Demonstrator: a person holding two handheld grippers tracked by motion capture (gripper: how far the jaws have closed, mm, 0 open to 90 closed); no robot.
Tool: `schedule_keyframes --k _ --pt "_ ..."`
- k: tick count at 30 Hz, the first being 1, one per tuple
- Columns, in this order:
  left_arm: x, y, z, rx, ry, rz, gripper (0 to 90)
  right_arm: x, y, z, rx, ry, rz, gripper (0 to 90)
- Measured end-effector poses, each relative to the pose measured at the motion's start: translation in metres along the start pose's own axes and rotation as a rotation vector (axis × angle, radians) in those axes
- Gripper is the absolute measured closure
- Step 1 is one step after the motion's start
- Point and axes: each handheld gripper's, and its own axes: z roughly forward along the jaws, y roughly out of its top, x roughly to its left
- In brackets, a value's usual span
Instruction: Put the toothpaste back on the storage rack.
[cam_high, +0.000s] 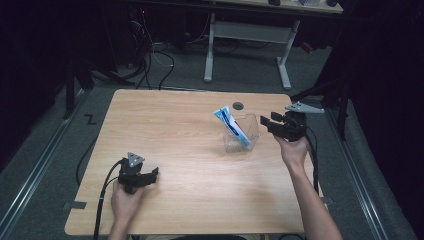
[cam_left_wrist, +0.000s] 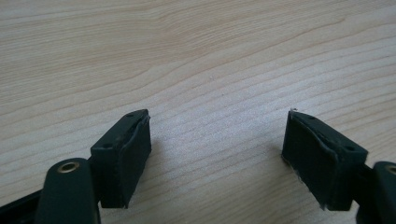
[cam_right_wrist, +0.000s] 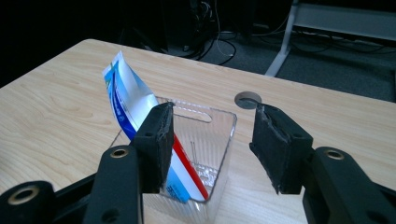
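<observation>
Your right gripper (cam_high: 266, 121) hung just to the right of the clear plastic bin (cam_high: 245, 131), its jaws spread with nothing between them. In the right gripper view (cam_right_wrist: 212, 140) the two black pads stood apart with the bin's near wall (cam_right_wrist: 219, 140) seen through the gap, neither pad touching it. The bin sat on the wooden table (cam_high: 175, 150), right of the middle and toward the far edge, close to the round grey hole (cam_high: 238, 105) in the tabletop. A blue and white packet (cam_high: 231, 126) with a red stripe stood tilted inside the bin, its top end leaning out over the rim to the left.

Your left gripper (cam_high: 150, 176) rested low on the table near the front left corner, well apart from the bin. In the left gripper view (cam_left_wrist: 217, 154) its jaws were wide apart over bare wood, gripping nothing.
</observation>
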Motion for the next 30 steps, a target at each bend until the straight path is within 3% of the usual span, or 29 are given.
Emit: schedule_keyframes --k 8,30 --pt "0.0 0.0 0.0 0.0 0.0 0.0 24.1 -0.01 -0.013 -0.012 -0.016 -0.01 0.028 48.7" --pt "0.0 0.0 0.0 0.0 0.0 -0.001 24.2 -0.022 -0.039 -0.033 -0.025 -0.015 0.072 48.6"
